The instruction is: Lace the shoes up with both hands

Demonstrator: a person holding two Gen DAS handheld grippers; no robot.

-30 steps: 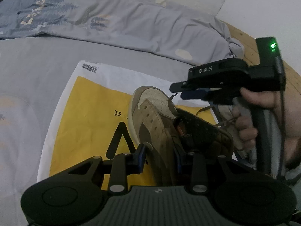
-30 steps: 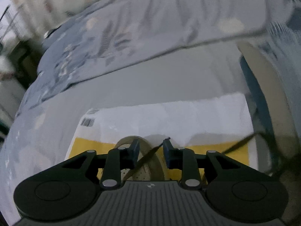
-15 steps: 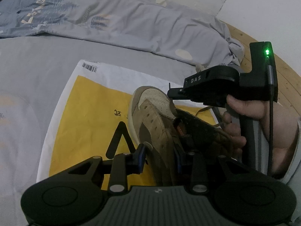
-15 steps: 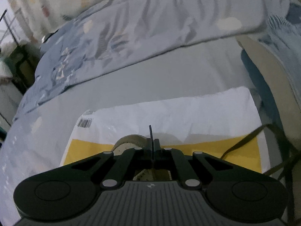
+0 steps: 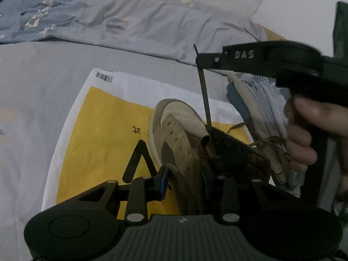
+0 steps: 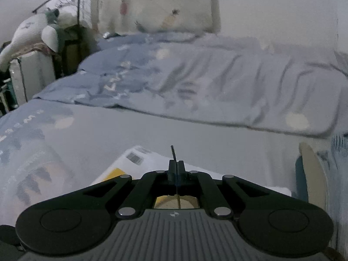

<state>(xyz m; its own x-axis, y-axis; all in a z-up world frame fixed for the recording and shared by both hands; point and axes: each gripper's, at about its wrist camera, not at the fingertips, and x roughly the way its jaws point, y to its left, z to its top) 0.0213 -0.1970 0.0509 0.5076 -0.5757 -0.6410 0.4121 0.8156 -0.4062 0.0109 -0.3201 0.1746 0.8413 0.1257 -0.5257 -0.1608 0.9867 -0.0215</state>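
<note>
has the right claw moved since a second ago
Yes. The right claw, shut on the lace, has risen from the shoe's toe toward the quilt.

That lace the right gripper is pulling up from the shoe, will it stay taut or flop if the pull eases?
Probably flop. The lace is thin and flat, straight only between the right gripper and the shoe; the loose brown lace beside the shoe lies in slack curls. Its short tip past the fingers stands upright, so the end is likely stiffer. It may slip: little of it is pinched.

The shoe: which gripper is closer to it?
Left. The left gripper clamps the shoe itself; the right gripper is above it, pinching the lace.
</note>
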